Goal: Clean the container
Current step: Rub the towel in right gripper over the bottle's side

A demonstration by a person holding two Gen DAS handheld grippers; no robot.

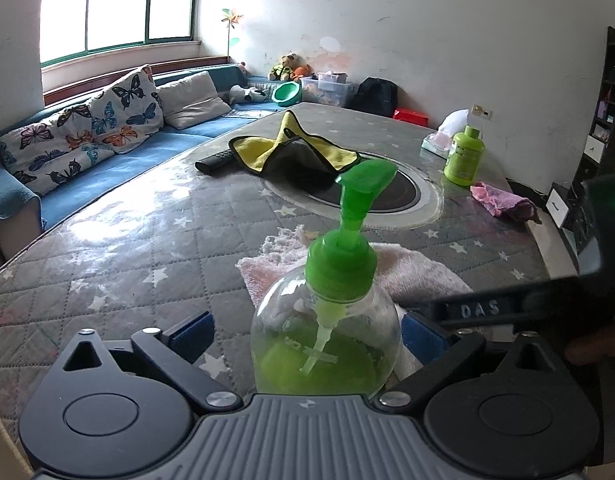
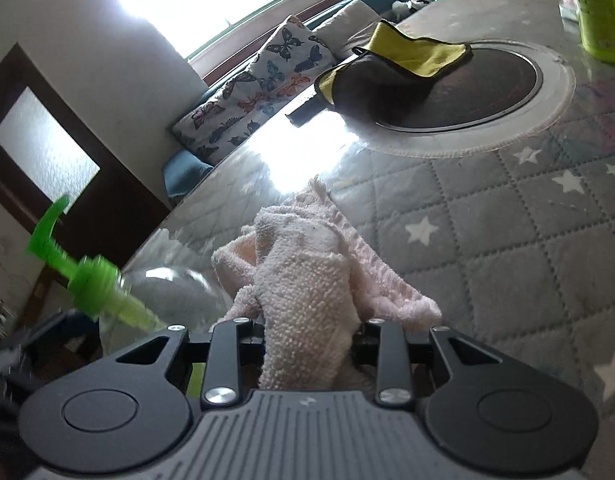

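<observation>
A clear round pump bottle with a green pump head and green liquid stands between the fingers of my left gripper. The left blue pad stands apart from the glass; the right pad sits against it. The bottle also shows in the right wrist view, at the left, blurred. My right gripper is shut on a pale pink towel, bunched up beside the bottle. The towel also shows behind the bottle in the left wrist view, with the right gripper's black finger reaching in from the right.
The quilted grey star-patterned table has a round inset hob. A yellow-grey cloth and a black remote lie at the back. A green bottle, a magenta rag and tissues sit right. A sofa stands behind.
</observation>
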